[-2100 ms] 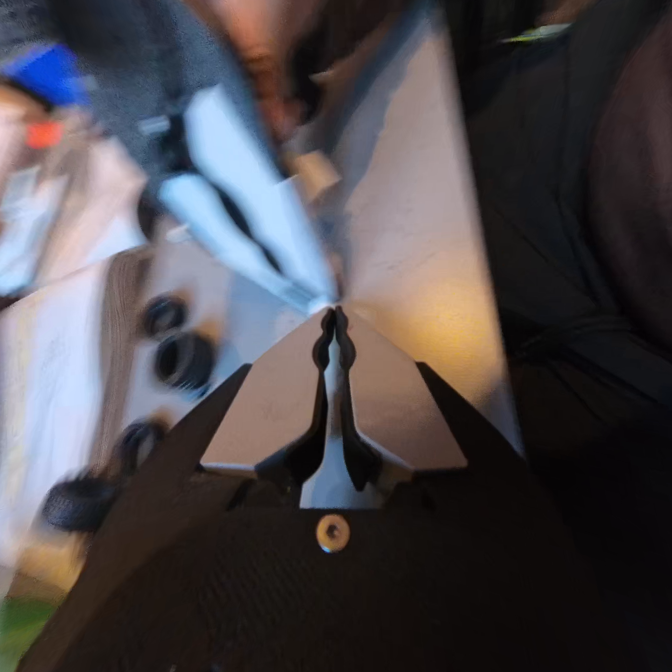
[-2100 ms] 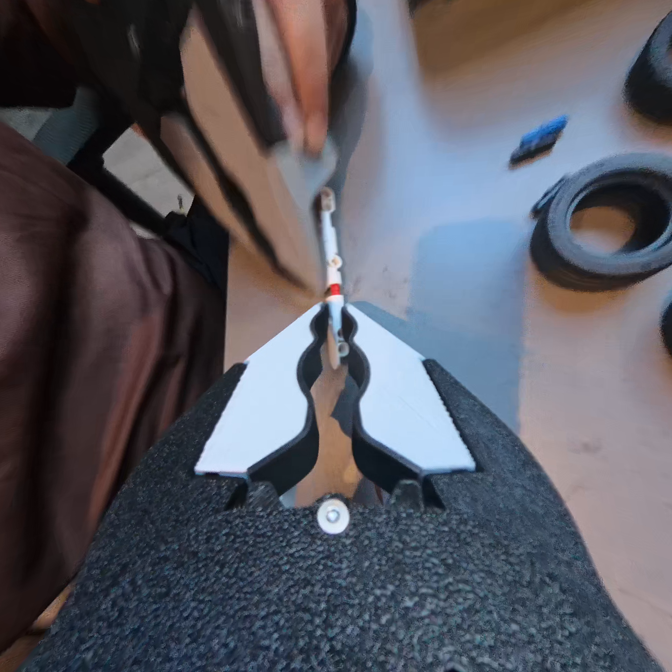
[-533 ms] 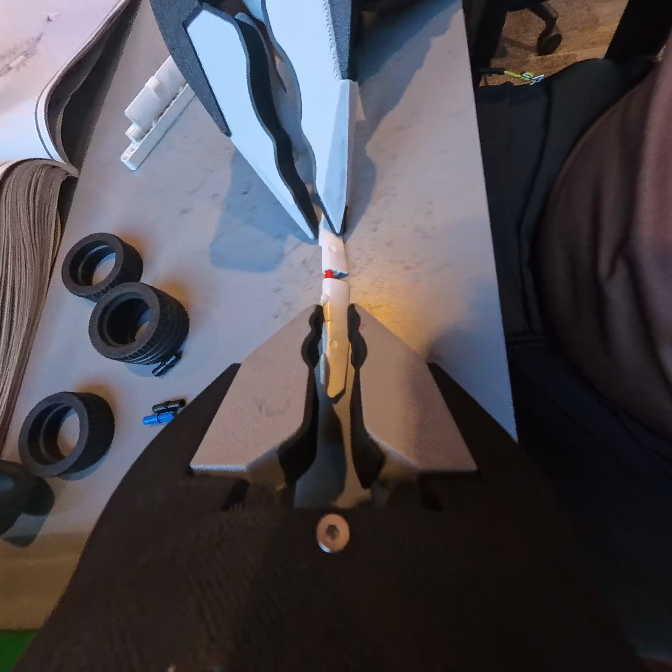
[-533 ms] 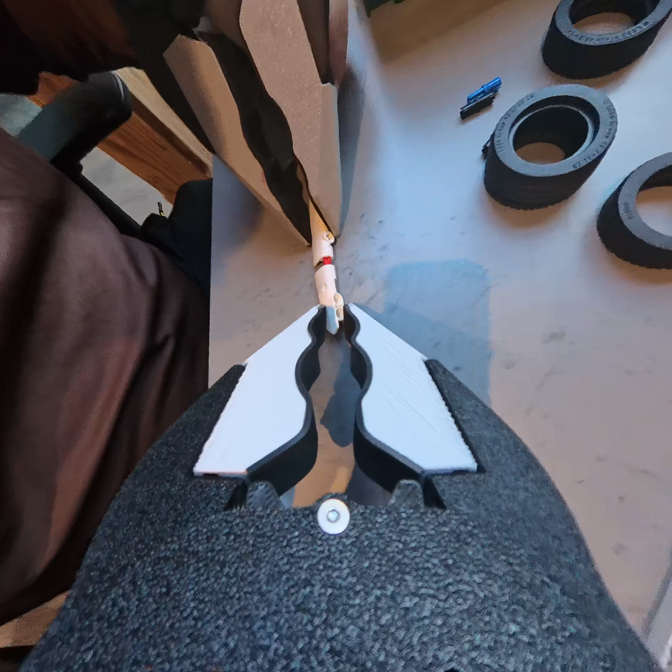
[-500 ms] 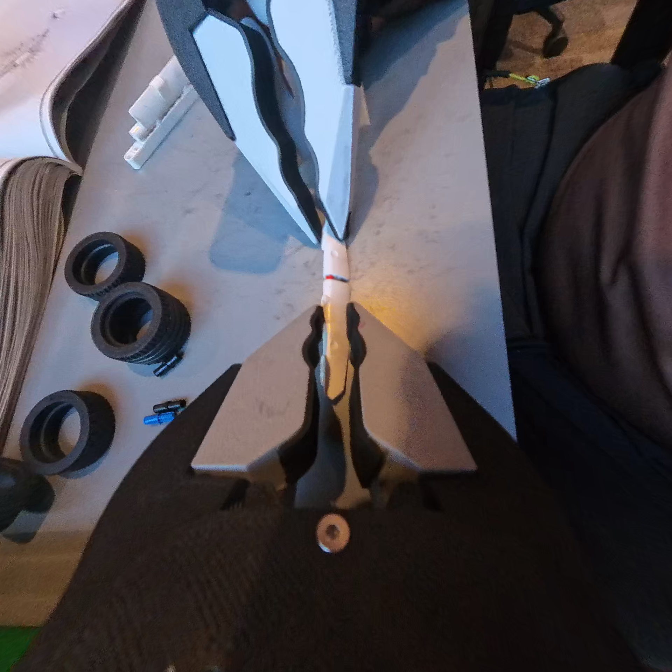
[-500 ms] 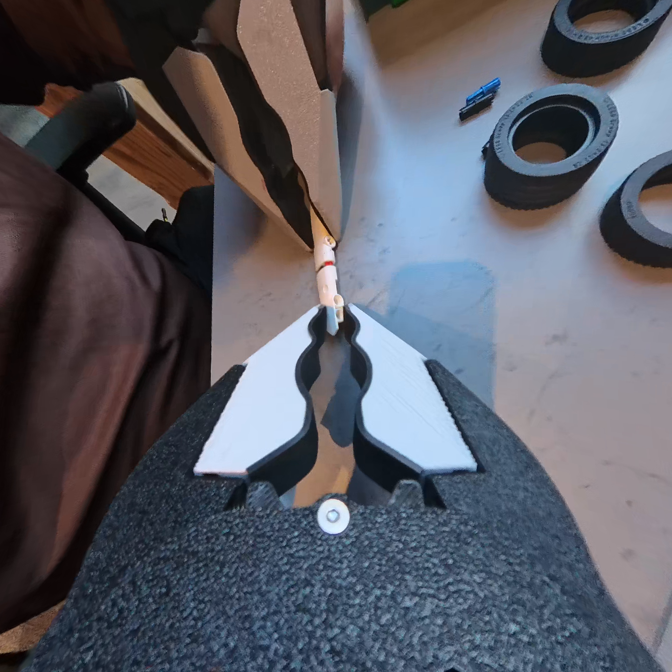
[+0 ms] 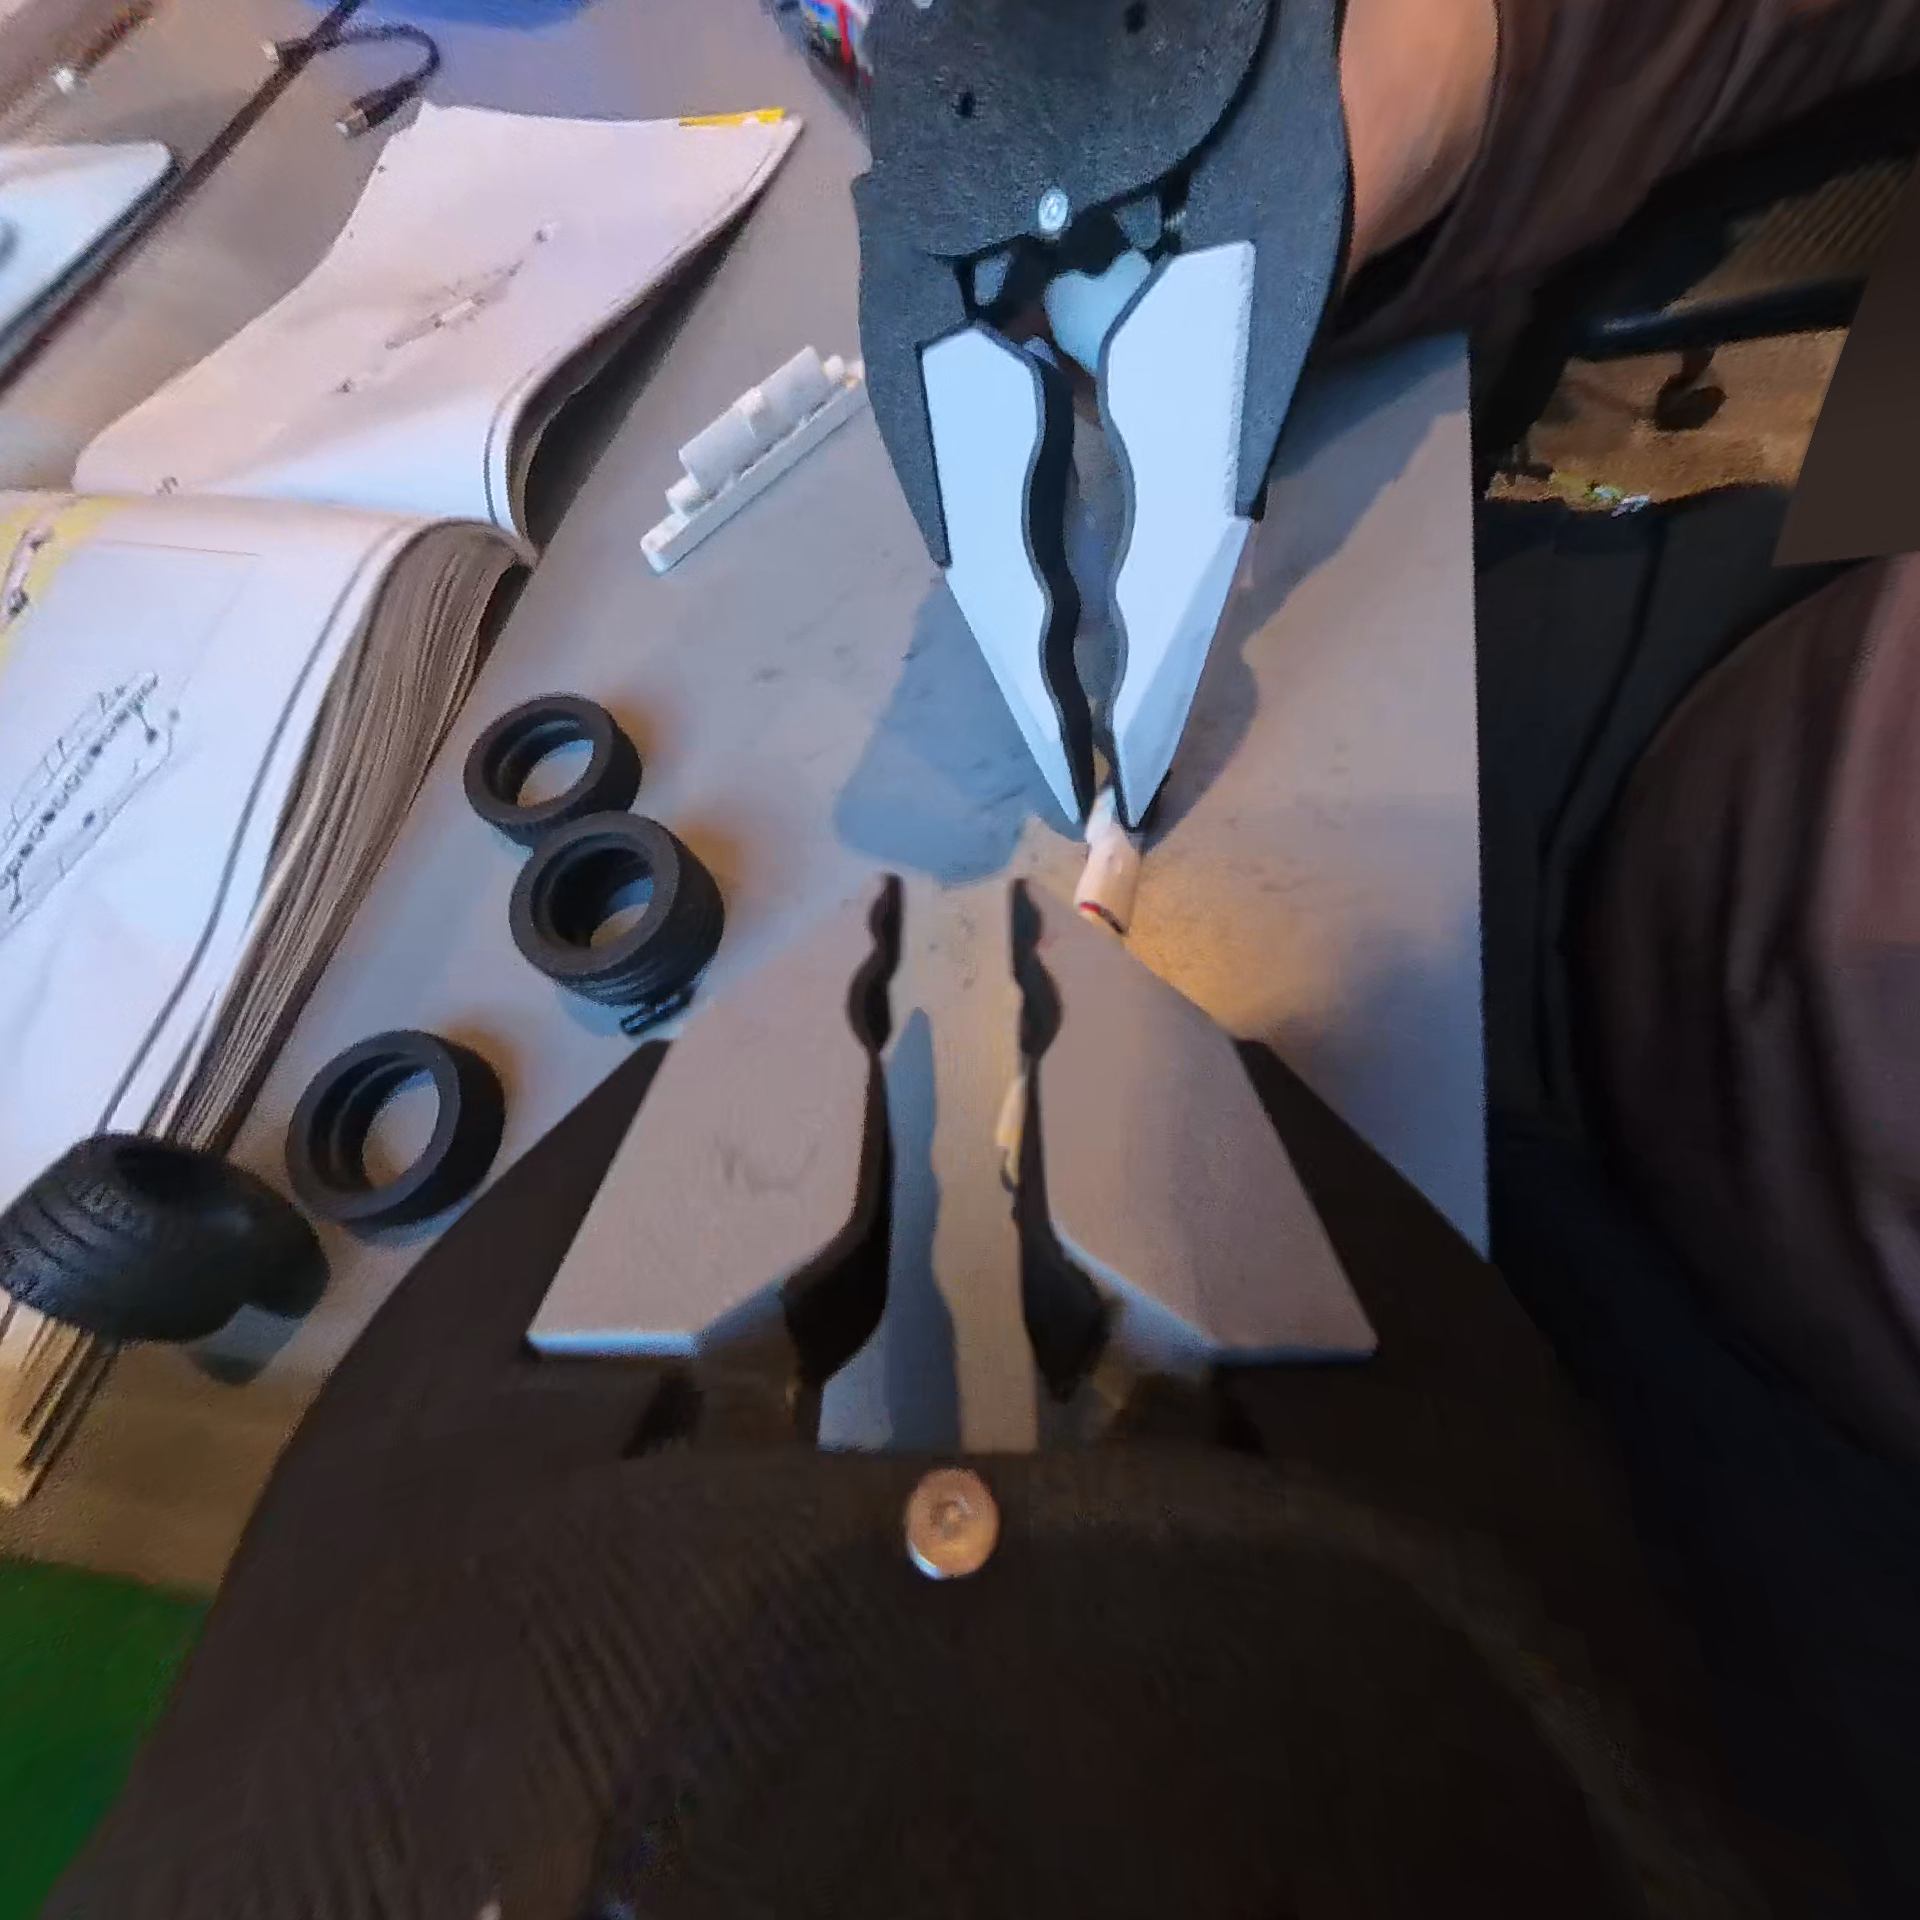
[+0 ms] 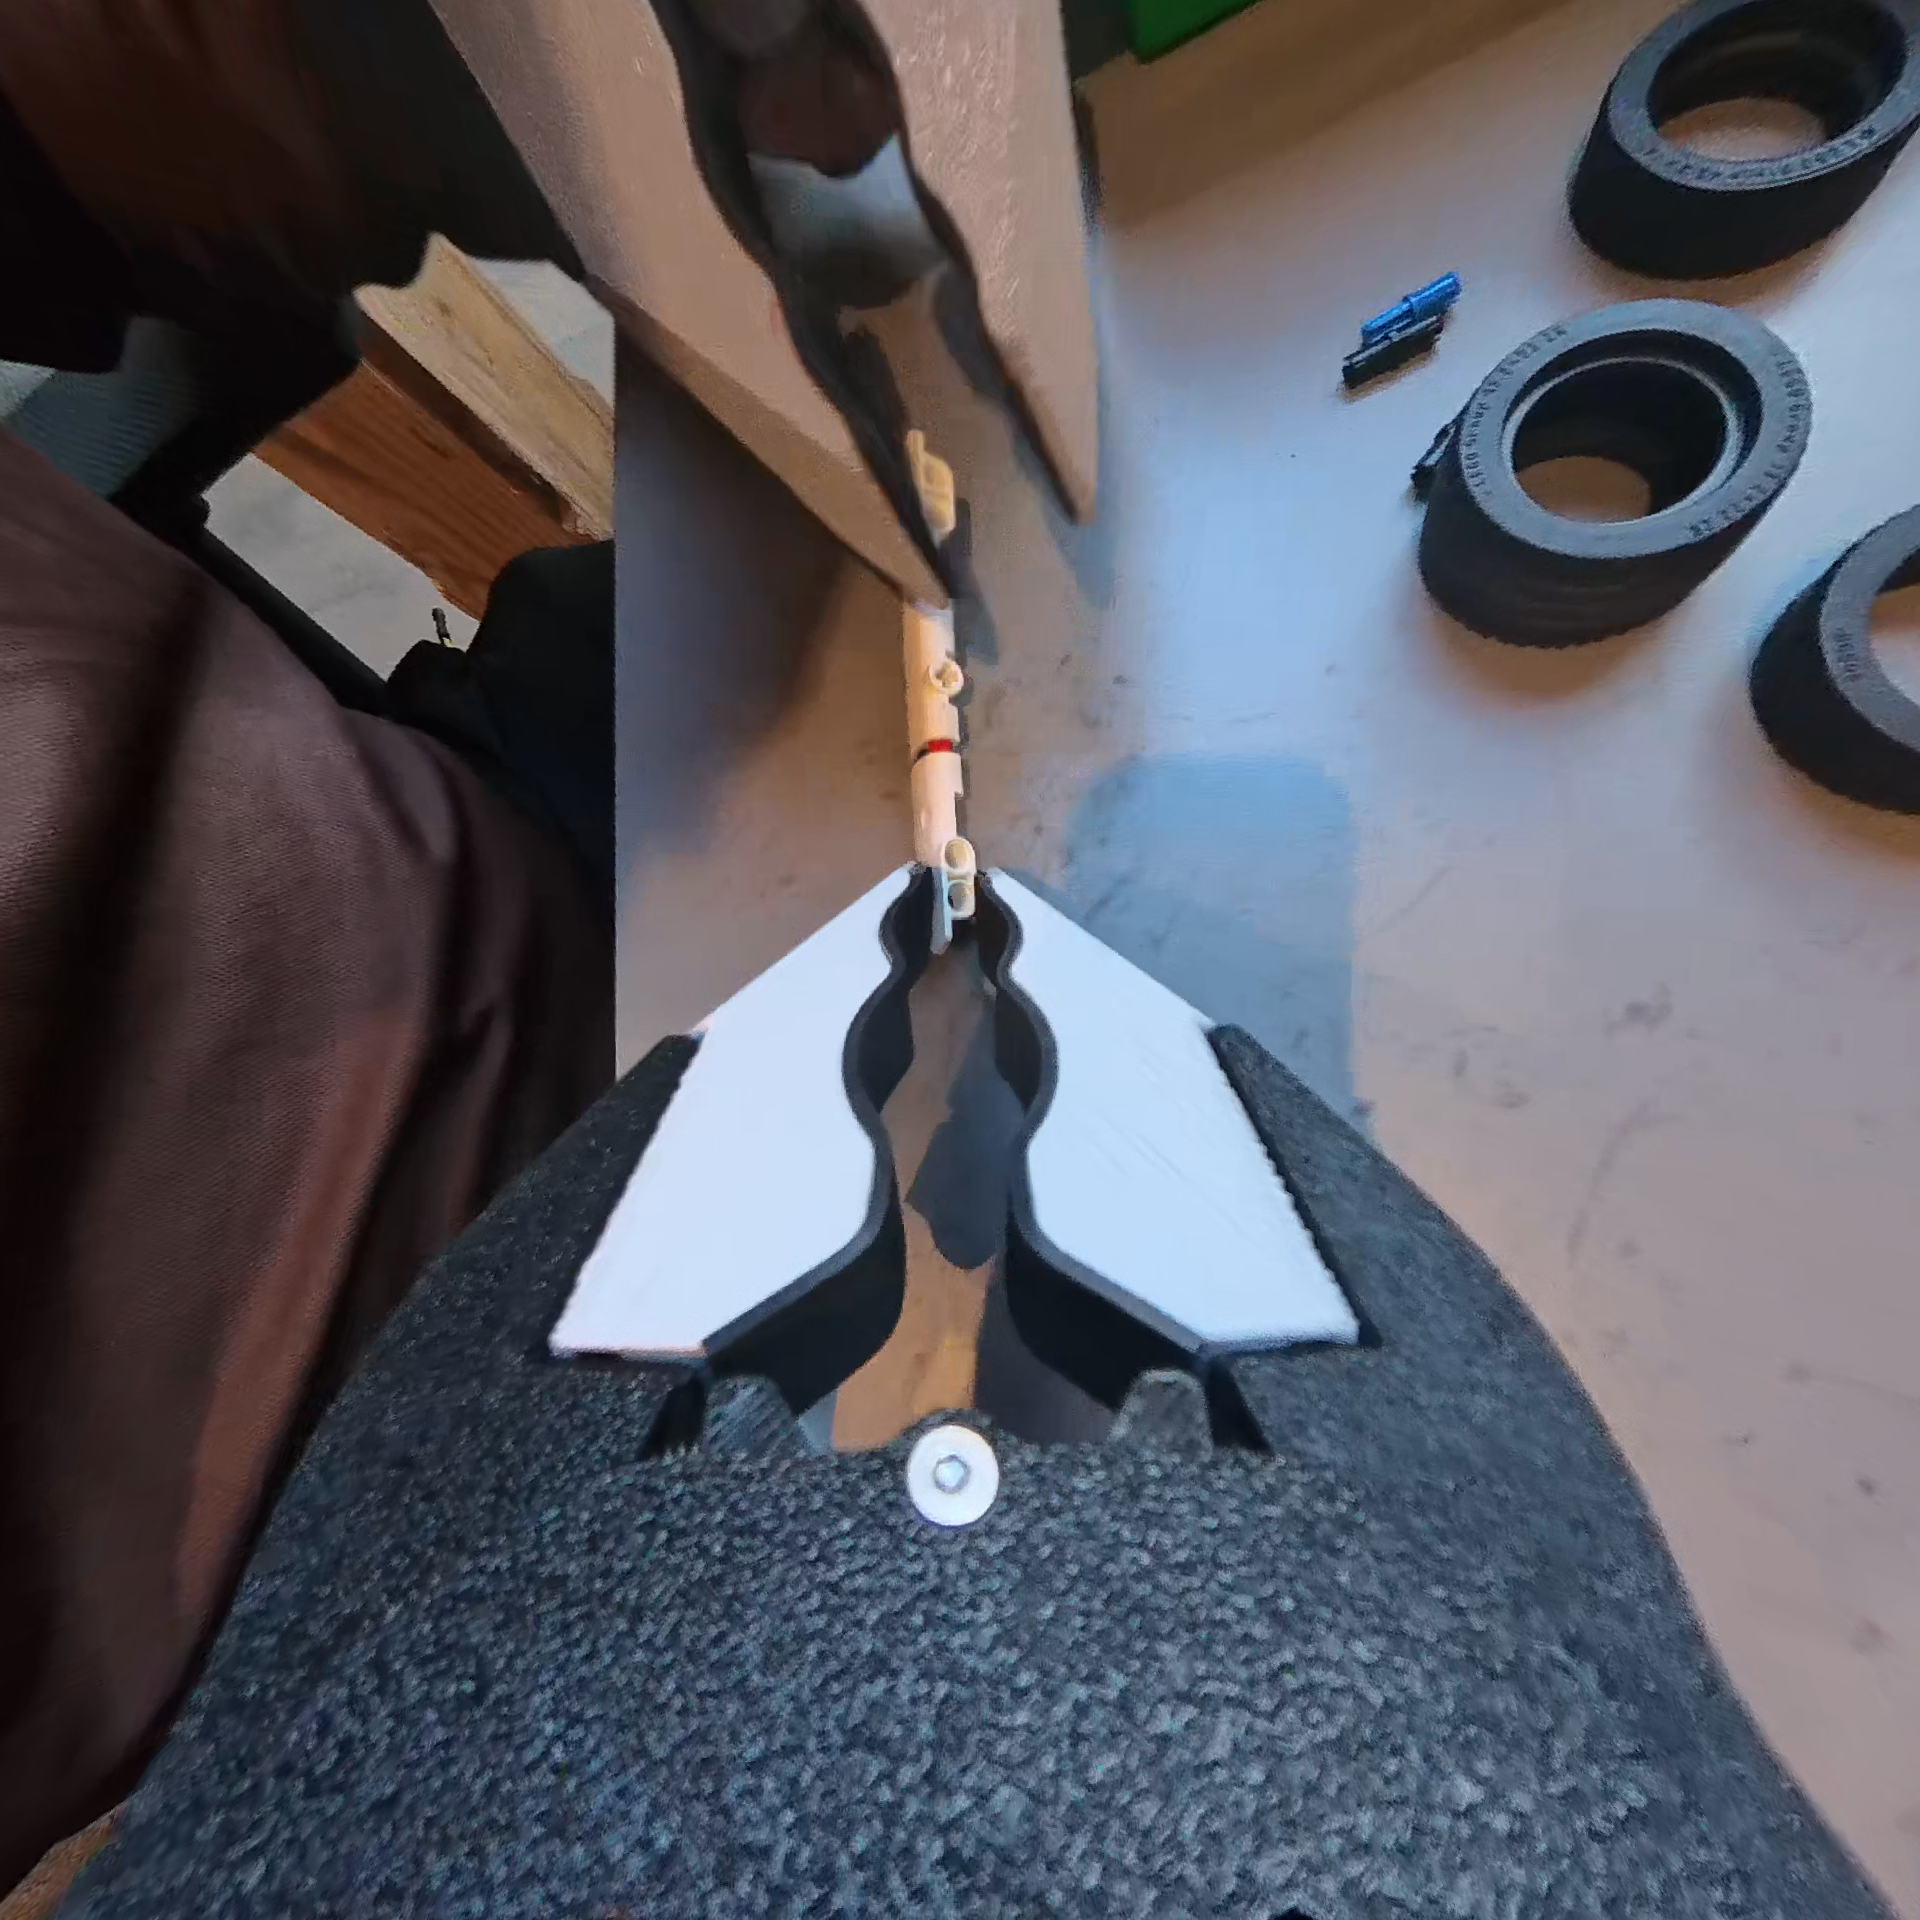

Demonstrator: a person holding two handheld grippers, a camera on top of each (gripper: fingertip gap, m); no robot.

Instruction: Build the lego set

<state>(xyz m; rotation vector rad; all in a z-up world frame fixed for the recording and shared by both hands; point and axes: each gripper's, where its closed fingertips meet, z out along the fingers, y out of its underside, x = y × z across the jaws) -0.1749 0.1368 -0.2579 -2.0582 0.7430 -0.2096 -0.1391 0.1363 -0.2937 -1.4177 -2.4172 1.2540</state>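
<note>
My right tongs [image 8: 951,883] are pinching the white beam assembly [image 8: 932,727] above the counter [image 8: 1455,1039] | my left tongs [image 7: 948,894] are gaping, beam possibly brushing one finger | black tyres [image 7: 615,914] are lying beside the booklet [image 7: 156,727].

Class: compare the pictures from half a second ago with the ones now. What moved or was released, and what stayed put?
The left gripper has opened, letting go of the joined white piece, which now passes beside one finger. The right gripper stays shut on the piece's other end. The black tyres and the open instruction book lie on the table as before.
</note>
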